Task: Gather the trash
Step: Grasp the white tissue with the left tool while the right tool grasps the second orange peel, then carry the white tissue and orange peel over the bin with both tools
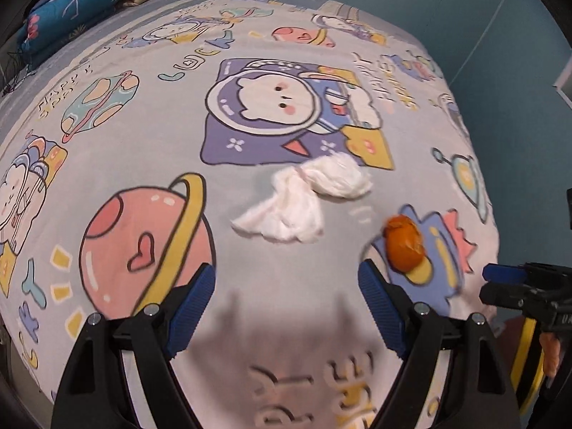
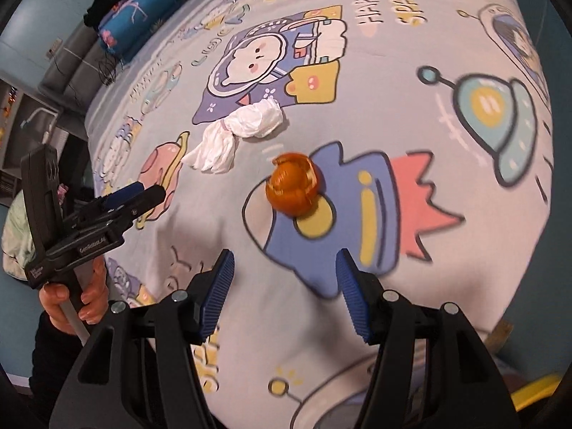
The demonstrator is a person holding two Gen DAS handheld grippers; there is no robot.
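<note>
A crumpled white tissue (image 1: 304,200) lies on the cartoon-print bed sheet (image 1: 143,114), ahead of my left gripper (image 1: 286,279), which is open and empty above the sheet. An orange peel (image 1: 404,246) lies to the tissue's right, just beyond the left gripper's right finger. In the right wrist view the orange peel (image 2: 293,186) lies straight ahead of my right gripper (image 2: 284,268), which is open and empty. The tissue (image 2: 236,136) lies farther away to the left. The left gripper (image 2: 132,193) shows at the left edge, held by a hand.
Folded pillows and quilts (image 1: 71,10) are stacked at the far end of the bed. A blue wall (image 1: 482,35) runs along the bed's right side. The right gripper (image 1: 500,279) shows at the left wrist view's right edge.
</note>
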